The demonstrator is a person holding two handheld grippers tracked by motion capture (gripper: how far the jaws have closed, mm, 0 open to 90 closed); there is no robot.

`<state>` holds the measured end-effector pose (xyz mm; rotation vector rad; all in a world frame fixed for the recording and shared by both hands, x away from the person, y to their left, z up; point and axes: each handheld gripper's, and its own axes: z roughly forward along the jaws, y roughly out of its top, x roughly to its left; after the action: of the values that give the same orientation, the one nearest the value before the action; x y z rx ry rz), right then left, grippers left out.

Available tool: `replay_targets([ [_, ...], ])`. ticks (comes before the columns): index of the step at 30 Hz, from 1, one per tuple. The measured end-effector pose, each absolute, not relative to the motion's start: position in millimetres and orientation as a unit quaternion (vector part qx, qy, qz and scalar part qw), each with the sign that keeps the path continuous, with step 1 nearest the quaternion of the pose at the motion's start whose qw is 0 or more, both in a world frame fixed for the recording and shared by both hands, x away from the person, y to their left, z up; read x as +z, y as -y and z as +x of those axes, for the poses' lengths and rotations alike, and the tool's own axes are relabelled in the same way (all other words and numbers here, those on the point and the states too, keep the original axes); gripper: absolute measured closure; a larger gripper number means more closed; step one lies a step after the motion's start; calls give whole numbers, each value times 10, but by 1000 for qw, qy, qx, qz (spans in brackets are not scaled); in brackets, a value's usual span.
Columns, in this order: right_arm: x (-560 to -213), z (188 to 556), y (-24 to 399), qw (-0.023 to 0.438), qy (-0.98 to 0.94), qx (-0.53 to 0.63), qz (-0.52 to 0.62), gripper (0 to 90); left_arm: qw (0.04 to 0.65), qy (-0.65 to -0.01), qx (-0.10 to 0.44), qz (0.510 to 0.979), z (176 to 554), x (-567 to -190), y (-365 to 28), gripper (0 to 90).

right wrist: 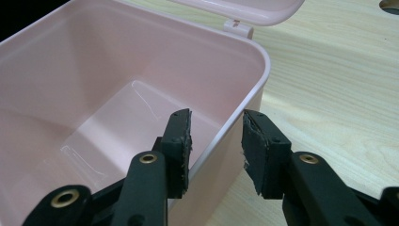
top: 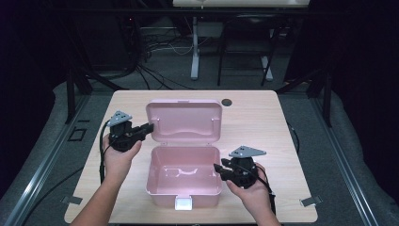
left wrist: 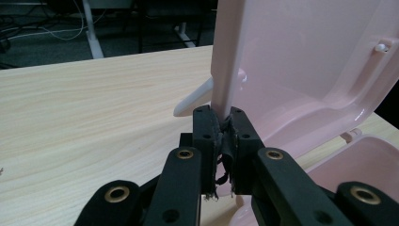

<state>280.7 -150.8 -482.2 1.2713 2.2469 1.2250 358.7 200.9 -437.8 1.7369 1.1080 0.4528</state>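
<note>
A wooden table [top: 263, 117] carries a pink box [top: 184, 181] at its centre, the lid [top: 184, 120] swung open and standing at the box's 12 o'clock. At the box's 10 o'clock the left gripper [top: 149, 127] is clenched on the lid's side edge, pads pressing either face of the thin rim. At 3 o'clock the right gripper [top: 217, 168] straddles the box's right wall, one jaw inside, one outside, released, with gaps on both sides

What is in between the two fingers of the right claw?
The pink box's side wall stands between the right claw's fingers, one inside and one outside. The right gripper view shows gaps, so they aren't squeezing it.
</note>
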Motion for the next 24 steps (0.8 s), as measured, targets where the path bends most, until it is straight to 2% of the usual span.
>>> replay_targets([
  [24,-4828,2814,1515,141,-778,425,440,631,479,-478,162,718,3716,-4359,-2010,847],
])
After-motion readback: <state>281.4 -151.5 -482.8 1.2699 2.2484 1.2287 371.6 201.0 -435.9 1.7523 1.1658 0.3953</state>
